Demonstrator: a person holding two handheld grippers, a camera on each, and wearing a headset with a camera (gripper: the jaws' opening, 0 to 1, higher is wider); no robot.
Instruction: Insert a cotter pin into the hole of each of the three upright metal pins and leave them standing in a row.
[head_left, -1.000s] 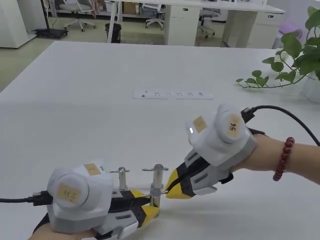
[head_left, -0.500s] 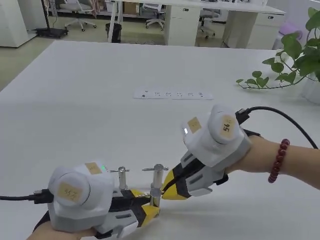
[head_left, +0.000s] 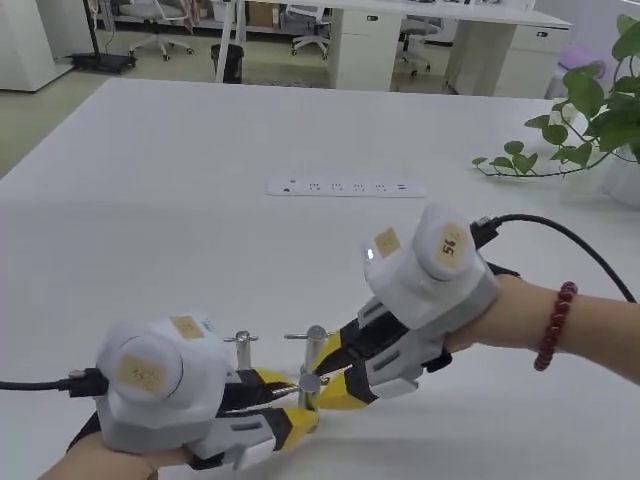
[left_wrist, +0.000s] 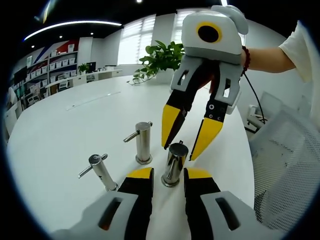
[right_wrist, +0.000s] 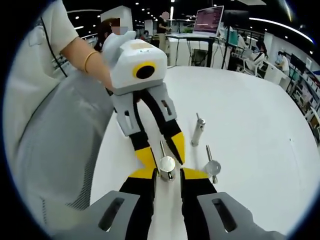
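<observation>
A: Eyes on the nearest metal pin (left_wrist: 174, 162). It stands upright on the white surface (head_left: 200, 200), caught between both tools.

B: The left hand-held gripper (left_wrist: 169, 176) comes in low, its yellow-tipped jaws spread, one on each side of the pin's base with a sliver of gap showing.

A: And the right hand-held gripper (left_wrist: 181, 151) drops in from above, jaws parted, one tip on each side of the pin's head. There's a thin bit of metal at the top, and I can't tell whether it sits in the hole.

B: Just beside it stands the middle pin (left_wrist: 143, 142), with a cotter pin (left_wrist: 131, 136) poking out near its top.

A: The far pin (left_wrist: 101, 170) also has a cotter pin (left_wrist: 86, 171) through it. All three are close together, near the person's edge of the surface.

B: Any writing?

A: A tan sticker (head_left: 448, 243) on the right tool carries a handwritten number, something like 56. The sticker on the left tool is too blurred to read.

B: Farther out, a white power strip (head_left: 345, 187) lies flat mid-surface, well apart from the pins, and a leafy plant (head_left: 590, 110) trails in at the right. A red bead bracelet (head_left: 550, 325) circles the right wrist.
</observation>
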